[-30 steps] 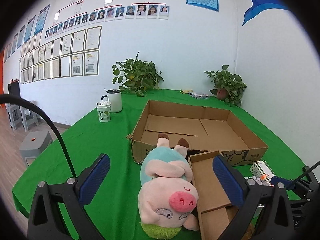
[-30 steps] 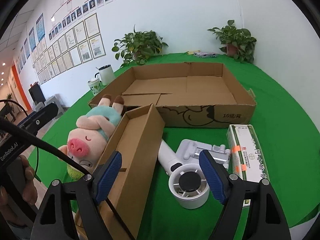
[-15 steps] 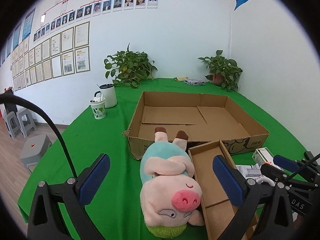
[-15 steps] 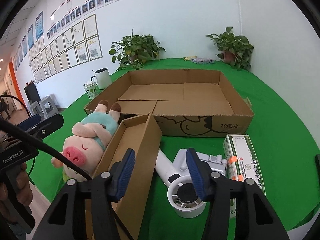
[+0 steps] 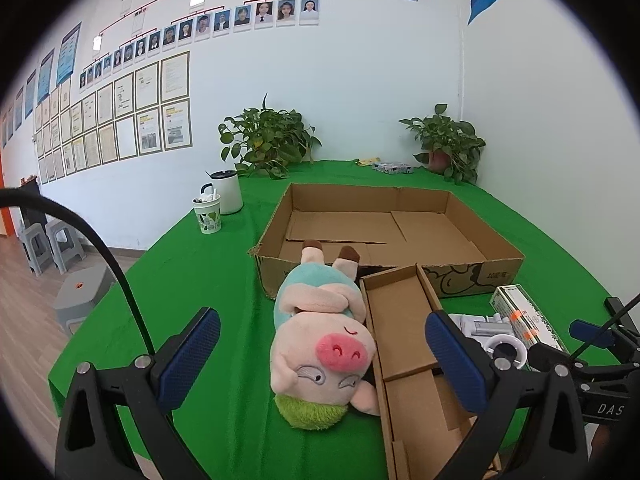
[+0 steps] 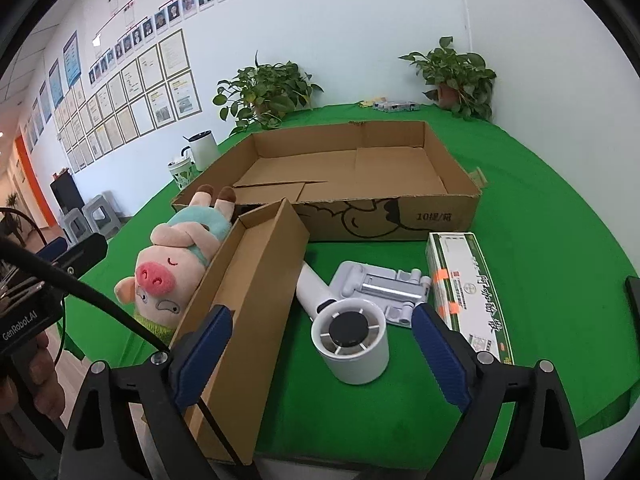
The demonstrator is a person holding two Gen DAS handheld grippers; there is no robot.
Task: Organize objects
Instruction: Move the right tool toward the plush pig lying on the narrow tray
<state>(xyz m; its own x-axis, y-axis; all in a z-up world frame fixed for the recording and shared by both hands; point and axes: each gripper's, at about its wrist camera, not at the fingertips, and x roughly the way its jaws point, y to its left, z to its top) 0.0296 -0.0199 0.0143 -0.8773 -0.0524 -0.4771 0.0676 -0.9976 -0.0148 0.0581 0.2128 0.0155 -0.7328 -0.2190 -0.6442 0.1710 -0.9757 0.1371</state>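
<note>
Bright, even indoor light fills both fisheye views, washing the white wall pale. Shadows on the green desk are soft and short. Straight lines bow toward the rims, and black vignette rings each frame, thickest at 9 o'clock. Focus is sharp throughout.

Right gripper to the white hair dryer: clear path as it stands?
Probably yes. The right gripper has open jaws with nothing between them, and the white hair dryer lies uncovered on the green cloth just ahead. The narrow cardboard box and phone stand flank it closely, so room is tight.
</note>
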